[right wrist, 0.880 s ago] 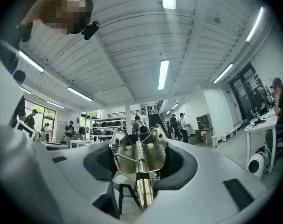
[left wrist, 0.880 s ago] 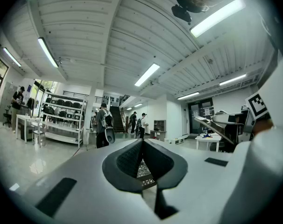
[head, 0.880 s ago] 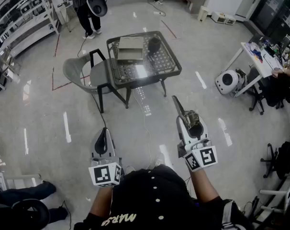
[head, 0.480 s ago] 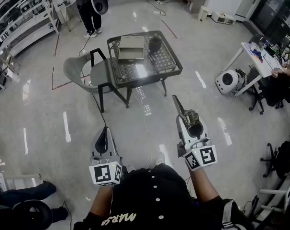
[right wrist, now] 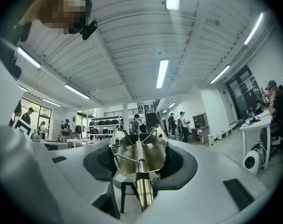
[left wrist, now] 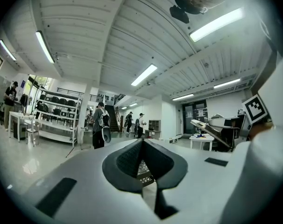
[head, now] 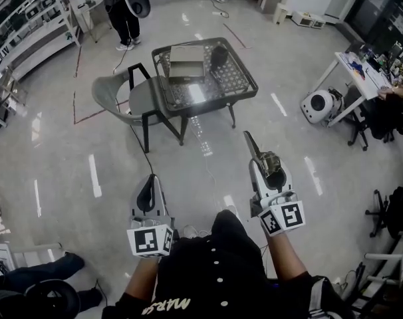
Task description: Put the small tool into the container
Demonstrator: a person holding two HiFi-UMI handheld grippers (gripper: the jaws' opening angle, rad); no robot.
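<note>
Standing well short of the table (head: 248,88), person has both grippers held out low in front of the torso, over bare floor on the near side of it.

Right gripper (head: 271,169): jaws clamped on the small tool (head: 258,153), a shiny metal clip-like piece with a coil spring down its middle. In the right gripper view the pads sit on either side of the tool (right wrist: 137,146) and its stem runs back between them, so the right gripper (right wrist: 139,168) is closed only as far as the tool allows. The tool's tip points toward the table and is well apart from it.

Left gripper (head: 148,182): jaws closed pad to pad with nothing held. In the left gripper view the left gripper (left wrist: 142,148) shows the pads meeting along a line, and a small gap lower down shows the table mesh.

Container (head: 187,62): grey box on the far-left part of the tabletop, with a dark object (head: 218,55) just beside it on the right. Can't tell what the dark object is.

Grey chair (head: 112,92) is tucked against the table's left side. Another person (head: 125,12) stands beyond the table's far-left corner. White round device (head: 318,105) sits on the floor well to the right of the table.
</note>
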